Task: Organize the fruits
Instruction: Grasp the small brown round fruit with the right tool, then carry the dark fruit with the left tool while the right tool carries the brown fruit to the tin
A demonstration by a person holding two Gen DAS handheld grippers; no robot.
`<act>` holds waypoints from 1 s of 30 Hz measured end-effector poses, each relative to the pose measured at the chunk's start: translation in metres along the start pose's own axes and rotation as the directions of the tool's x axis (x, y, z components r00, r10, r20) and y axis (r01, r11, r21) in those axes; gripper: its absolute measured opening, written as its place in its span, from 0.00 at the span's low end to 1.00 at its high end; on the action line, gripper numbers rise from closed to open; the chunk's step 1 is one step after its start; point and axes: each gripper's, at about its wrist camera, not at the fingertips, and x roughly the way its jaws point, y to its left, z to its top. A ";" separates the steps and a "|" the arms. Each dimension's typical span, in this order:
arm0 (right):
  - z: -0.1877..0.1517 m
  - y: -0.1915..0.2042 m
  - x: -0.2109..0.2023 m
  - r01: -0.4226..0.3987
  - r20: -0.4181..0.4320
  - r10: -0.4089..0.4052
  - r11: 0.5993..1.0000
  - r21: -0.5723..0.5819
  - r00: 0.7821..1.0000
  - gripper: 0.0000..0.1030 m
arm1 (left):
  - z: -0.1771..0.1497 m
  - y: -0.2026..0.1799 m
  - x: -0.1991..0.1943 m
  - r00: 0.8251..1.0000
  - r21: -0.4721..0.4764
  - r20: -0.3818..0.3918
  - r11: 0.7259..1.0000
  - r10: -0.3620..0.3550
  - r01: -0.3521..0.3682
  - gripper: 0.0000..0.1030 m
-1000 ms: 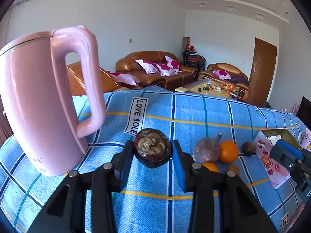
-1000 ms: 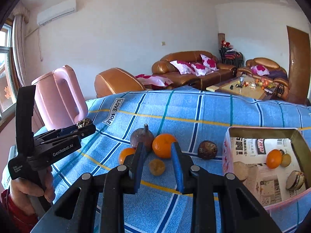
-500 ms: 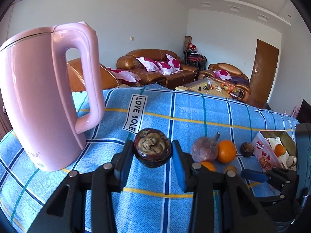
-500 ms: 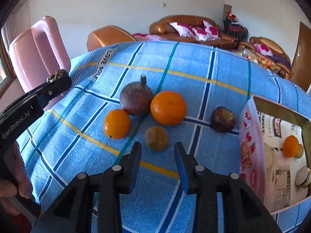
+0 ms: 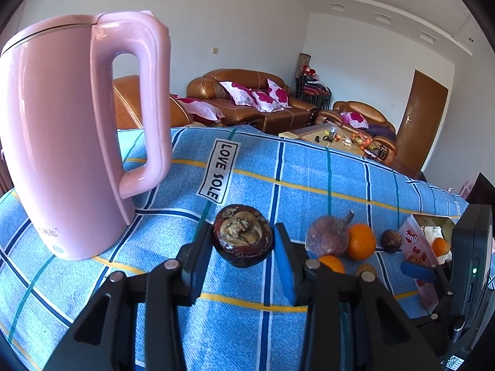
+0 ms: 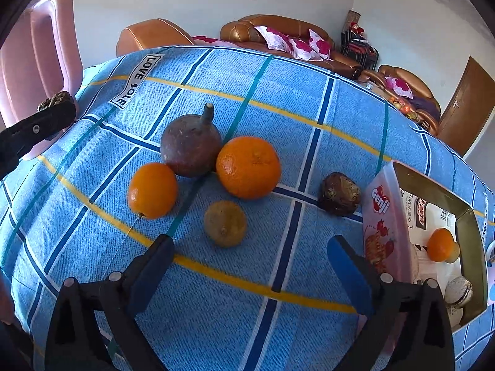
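- The desk (image 6: 340, 99), under a blue checked cloth, filled most of both views.
- The pink kettle (image 5: 62, 142) stood upright at the left of the left wrist view, its handle toward the middle of the frame.
- The open box (image 6: 383, 216) sat at the right edge of the right wrist view, with a small orange (image 6: 440, 244) and two pale items I could not identify inside.
- My left hand-held gripper (image 5: 243, 256) was clamped on a dark mangosteen (image 5: 243, 236) at the lower centre of its frame, above the cloth.
- My right hand-held gripper (image 6: 249, 262) had its jaws spread wide with nothing between them, at the bottom of its frame, just below the loose fruit.
- The purple stemmed fruit (image 6: 190, 148) rested at the centre of the right wrist view, touching the large orange (image 6: 248, 167) on its right.
- A smaller orange (image 6: 152, 190) lay just left of and below the purple fruit.
- A brownish-yellow fruit (image 6: 225, 223) lay below the large orange, nearest my open right jaws.
- A second dark mangosteen (image 6: 339, 194) sat between the large orange and the box, apart from both.
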 end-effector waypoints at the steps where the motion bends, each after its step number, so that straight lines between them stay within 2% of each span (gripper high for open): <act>1: -0.001 0.002 0.000 -0.001 -0.001 0.001 1.000 0.001 1.000 0.97 | 0.000 0.000 0.000 1.000 0.003 0.000 1.000 0.000 0.000 0.40; 3: 0.002 0.005 0.001 -0.022 0.010 0.022 1.000 0.006 1.000 0.87 | 0.000 -0.001 0.001 1.000 0.006 0.001 1.000 -0.001 0.001 0.40; 4: 0.000 0.005 -0.002 -0.045 0.025 0.044 0.999 0.011 0.999 0.66 | 0.000 -0.001 0.000 1.000 0.005 0.001 1.000 -0.001 0.001 0.40; 5: -0.001 0.005 -0.002 -0.070 0.029 0.069 0.997 0.025 0.997 0.40 | 0.000 -0.001 0.000 1.000 0.004 0.002 1.000 0.000 0.000 0.40; 7: -0.001 0.001 -0.002 -0.115 0.020 0.114 0.992 0.059 0.993 0.26 | 0.000 -0.001 0.001 1.000 0.002 0.004 1.000 0.002 -0.002 0.40; 11: -0.002 0.002 -0.004 -0.080 0.030 0.078 0.996 0.040 0.996 0.26 | -0.001 -0.001 -0.001 1.000 0.001 0.012 1.000 0.001 -0.001 0.40; 13: -0.004 0.003 -0.009 -0.098 0.050 0.096 0.994 0.040 0.994 0.26 | -0.001 0.000 -0.003 1.000 -0.003 0.025 1.000 0.000 0.000 0.40; 16: -0.006 -0.003 -0.028 -0.133 0.129 0.124 0.989 0.063 0.984 0.26 | -0.001 0.002 -0.005 0.999 -0.014 0.039 1.000 -0.008 0.009 0.40; 20: -0.005 -0.010 -0.056 -0.194 0.233 0.171 0.978 0.080 0.957 0.26 | -0.002 0.000 -0.005 0.999 -0.012 0.043 1.000 -0.016 0.017 0.40; 25: -0.008 -0.011 -0.071 -0.141 0.288 0.119 0.988 0.058 0.950 0.26 | -0.005 -0.008 -0.007 0.998 0.003 0.053 0.999 -0.040 0.040 0.40; 30: -0.010 -0.019 -0.075 -0.124 0.302 0.099 0.990 0.065 0.948 0.26 | -0.011 -0.027 -0.010 0.998 0.033 0.065 0.999 -0.024 0.022 0.40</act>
